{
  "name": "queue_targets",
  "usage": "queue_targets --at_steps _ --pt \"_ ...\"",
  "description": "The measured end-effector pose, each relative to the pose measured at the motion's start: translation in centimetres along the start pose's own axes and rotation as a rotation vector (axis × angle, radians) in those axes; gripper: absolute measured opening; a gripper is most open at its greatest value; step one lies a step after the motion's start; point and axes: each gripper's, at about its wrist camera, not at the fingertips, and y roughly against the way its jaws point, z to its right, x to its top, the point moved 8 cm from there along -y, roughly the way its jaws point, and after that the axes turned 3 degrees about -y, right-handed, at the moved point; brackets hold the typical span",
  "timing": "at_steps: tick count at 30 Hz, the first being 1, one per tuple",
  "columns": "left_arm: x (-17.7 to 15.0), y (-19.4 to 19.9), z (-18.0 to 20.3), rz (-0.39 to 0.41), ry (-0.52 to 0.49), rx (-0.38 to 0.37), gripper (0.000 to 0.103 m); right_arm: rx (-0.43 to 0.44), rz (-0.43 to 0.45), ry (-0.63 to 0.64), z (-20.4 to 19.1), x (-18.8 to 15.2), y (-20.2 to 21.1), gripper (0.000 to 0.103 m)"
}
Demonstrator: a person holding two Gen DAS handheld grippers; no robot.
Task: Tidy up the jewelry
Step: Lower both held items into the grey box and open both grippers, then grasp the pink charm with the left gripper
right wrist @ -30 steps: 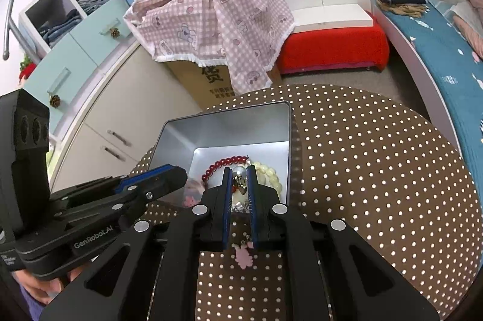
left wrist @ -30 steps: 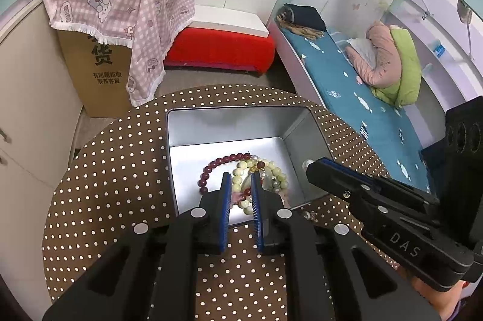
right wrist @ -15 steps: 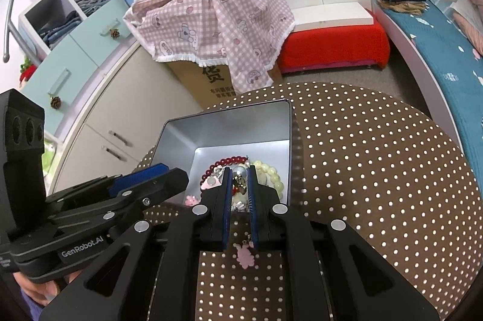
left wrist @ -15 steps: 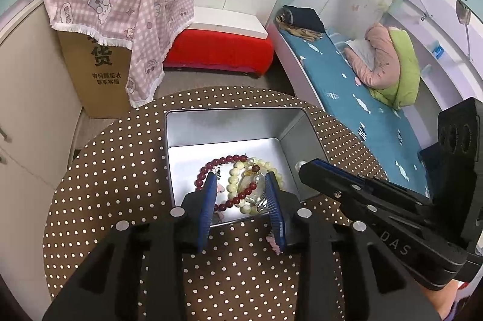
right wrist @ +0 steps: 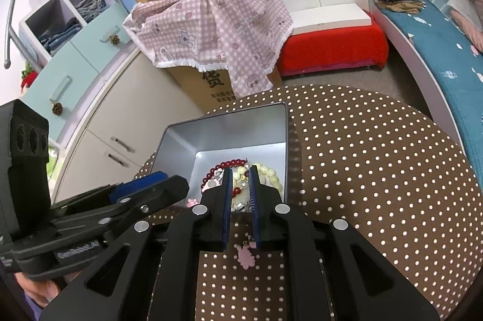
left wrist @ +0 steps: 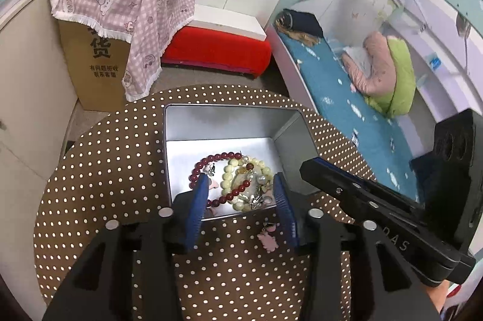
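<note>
Jewelry sits heaped at the near end of the tin box point(left wrist: 229, 121), judged as the collecting spot: one dark red bead bracelet point(left wrist: 211, 162), one pale bead bracelet point(left wrist: 229, 170), small silvery bits too tangled to count. One pink charm point(right wrist: 245, 256) lies outside on the dotted tablecloth point(left wrist: 99, 170), just beside the near wall, likely next in. Left gripper point(left wrist: 240, 197) has just been opening, holds nothing. Right gripper point(right wrist: 240, 194) is nearly closed; the charm's top meets its pads, actual grip unclear.
</note>
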Motion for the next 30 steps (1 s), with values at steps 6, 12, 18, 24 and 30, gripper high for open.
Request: queue_targets --at_steps 6,12,18,24,30 --pt "-0.2 0.6 0.6 0.018 -0.006 0.004 0.043 -0.015 0.029 0.02 0.0 0.0 1.3 0.013" --pt "-1.1 2.0 1.8 0.069 -0.044 0.028 0.044 -0.032 0.075 0.04 0.7 -0.4 3.6 0.013" --pt "-3.1 3.9 3.0 0.169 -0.088 0.116 0.051 -0.085 0.138 0.066 2.3 -2.0 6.1 0.049" --pt "-5.4 4.0 4.7 0.215 -0.124 0.174 0.055 -0.114 0.137 0.061 4.4 -4.3 6.9 0.054" --pt "-7.5 1.3 5.5 0.153 -0.106 0.167 0.055 -0.133 0.112 0.037 6.8 -6.5 6.4 0.054"
